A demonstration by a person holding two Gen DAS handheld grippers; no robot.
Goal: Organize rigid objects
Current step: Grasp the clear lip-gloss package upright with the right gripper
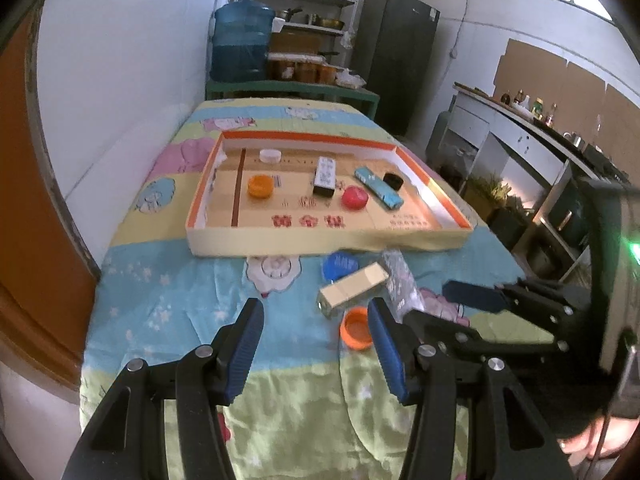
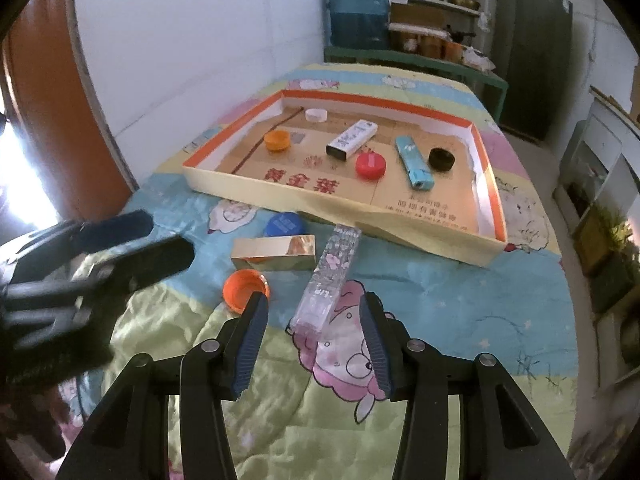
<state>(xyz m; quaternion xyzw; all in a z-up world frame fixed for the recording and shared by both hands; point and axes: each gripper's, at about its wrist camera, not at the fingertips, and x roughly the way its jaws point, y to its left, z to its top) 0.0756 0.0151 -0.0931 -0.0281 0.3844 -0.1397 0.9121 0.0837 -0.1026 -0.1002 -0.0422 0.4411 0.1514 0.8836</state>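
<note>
Here we have four loose things on the quilt-covered table point(image 2: 440, 280), just in front of the tray point(image 2: 490, 246): a clear box point(image 2: 330, 272), a gold box point(image 2: 274, 254), an orange cap point(image 2: 244, 288) and a blue cap point(image 2: 285, 224). The clear box lies lengthwise, its near end reaching between our right fingers point(image 2: 250, 344), which stand apart with nothing pressed between them; the pads do not touch it. The gold box lies crosswise just left of the clear box, with the orange cap, open side up, just in front of it and the blue cap just behind it, near the tray wall.

From the left wrist our left gripper point(image 1: 316, 320) hangs over the quilt with its fingers wide and empty; its right finger point(image 1: 384, 344) overlaps the edge of the orange cap in the picture, and we cannot tell whether it touches. The right gripper point(image 1: 440, 300) shows at the right, beside the clear box.

Inside the tray lie a white cap point(image 2: 316, 115), another orange cap point(image 2: 277, 140), a white box point(image 2: 351, 140), a red cap point(image 2: 371, 165), a teal box point(image 2: 414, 162) and a black cap point(image 2: 441, 159), all apart from one another
</note>
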